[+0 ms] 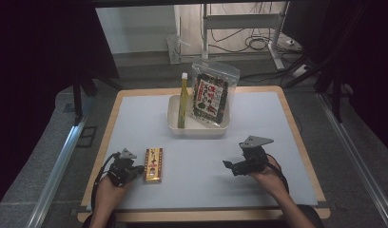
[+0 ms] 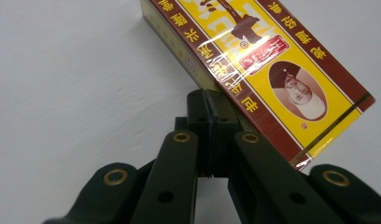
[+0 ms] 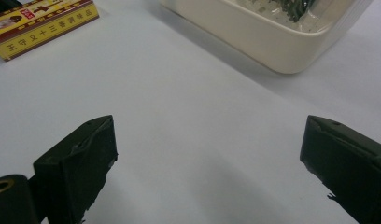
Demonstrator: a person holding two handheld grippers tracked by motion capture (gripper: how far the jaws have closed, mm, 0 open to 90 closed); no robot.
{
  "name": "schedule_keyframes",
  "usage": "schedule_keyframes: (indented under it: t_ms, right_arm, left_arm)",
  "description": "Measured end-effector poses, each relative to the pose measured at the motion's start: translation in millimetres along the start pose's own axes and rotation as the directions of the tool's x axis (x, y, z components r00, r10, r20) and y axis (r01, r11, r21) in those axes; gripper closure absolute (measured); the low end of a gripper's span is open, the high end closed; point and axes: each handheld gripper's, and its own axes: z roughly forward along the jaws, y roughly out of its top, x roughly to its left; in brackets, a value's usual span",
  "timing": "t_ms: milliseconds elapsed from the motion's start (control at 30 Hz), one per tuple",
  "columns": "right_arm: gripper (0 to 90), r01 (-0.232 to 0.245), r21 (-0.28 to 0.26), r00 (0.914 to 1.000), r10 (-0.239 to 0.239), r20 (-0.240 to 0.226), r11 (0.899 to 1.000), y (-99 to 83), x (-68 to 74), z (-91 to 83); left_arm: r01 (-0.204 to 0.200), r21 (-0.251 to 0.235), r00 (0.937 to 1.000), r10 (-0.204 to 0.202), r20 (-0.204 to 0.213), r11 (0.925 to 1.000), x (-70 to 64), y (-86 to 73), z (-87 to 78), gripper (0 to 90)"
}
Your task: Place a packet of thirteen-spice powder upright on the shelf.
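High view: left tool [image 1: 135, 169] jaws together beside yellow box [image 1: 153, 165], right tool [image 1: 234, 166] jaws apart.

My left hand-held gripper [image 1: 136, 169] sits low at the near left of the surface [image 1: 192, 156], my forearm coming in from the bottom edge, its cable looping round my wrist. Its jaws are pressed together with no gap between the pads, pointing to my right. My right hand-held gripper [image 1: 228, 166] is held at the near right, grey plate on top, aimed toward the left. Its jaws stand wide apart, with nothing between them.
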Motion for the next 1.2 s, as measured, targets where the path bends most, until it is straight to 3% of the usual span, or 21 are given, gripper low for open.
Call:
schedule_keyframes:
  t_ms: [100, 200, 267, 433, 533, 733, 967, 1033, 1100, 1200]
  right_arm:
    - [3.8, 0.001, 0.007, 1.0, -0.001, -0.003, 1.0, 0.1, 0.7, 1.4]
    - [3.8, -0.002, 0.012, 1.0, 0.002, -0.006, 1.0, -0.5, -0.2, 2.1]
    - [3.8, -0.008, 0.015, 1.0, 0.008, -0.004, 1.0, -0.7, -1.2, 2.1]
    - [3.8, -0.012, 0.017, 0.9999, 0.012, -0.004, 1.0, -1.0, -2.4, 2.2]
    - [3.7, -0.011, 0.018, 0.9999, 0.012, -0.004, 1.0, -1.0, -2.4, 2.3]
    - [3.7, -0.015, 0.022, 0.9999, 0.015, -0.006, 1.0, -1.5, -3.7, 2.9]
    - [3.7, -0.022, 0.039, 0.9997, 0.022, -0.014, 0.999, -3.2, -4.1, 6.7]
    - [3.8, -0.022, 0.045, 0.9996, 0.023, -0.019, 0.999, -3.4, -3.9, 6.8]
    - [3.7, -0.027, 0.054, 0.9992, 0.028, -0.028, 0.998, -3.4, -3.8, 7.9]
    - [3.7, -0.023, 0.073, 0.9991, 0.025, -0.033, 0.997, -2.6, -2.7, 10.4]
  left_arm:
    - [-0.012, 0.003, 0.9995, 0.012, 0.029, 0.9999, -6.2, 4.6, 3.6, 89.7]
    - [-0.029, 0.0, 0.9957, 0.029, 0.089, 0.9996, -15.9, 9.8, 9.3, 89.7]
    - [-0.054, 0.005, 0.9945, 0.054, 0.09, 0.9985, -23.3, 14.0, 12.5, 89.7]
    - [-0.105, -0.003, 0.9838, 0.104, 0.146, 0.9945, -42.0, 26.5, 23.8, 89.7]
    - [-0.137, -0.004, 0.9737, 0.136, 0.183, 0.9906, -54.8, 32.8, 30.8, 89.7]
    - [-0.187, -0.025, 0.9581, 0.188, 0.216, 0.982, -74.5, 46.3, 42.9, 89.6]
    - [-0.241, -0.063, 0.945, 0.249, 0.213, 0.9686, -95.0, 66.5, 61.8, 89.7]
    - [-0.249, -0.067, 0.9443, 0.257, 0.205, 0.9663, -95.4, 65.2, 58.9, 89.5]
    - [-0.243, -0.079, 0.9493, 0.254, 0.185, 0.9666, -90.9, 62.7, 51.6, 86.9]
    - [-0.214, -0.114, 0.9632, 0.229, 0.14, 0.9701, -79.3, 56.7, 37.6, 73.9]
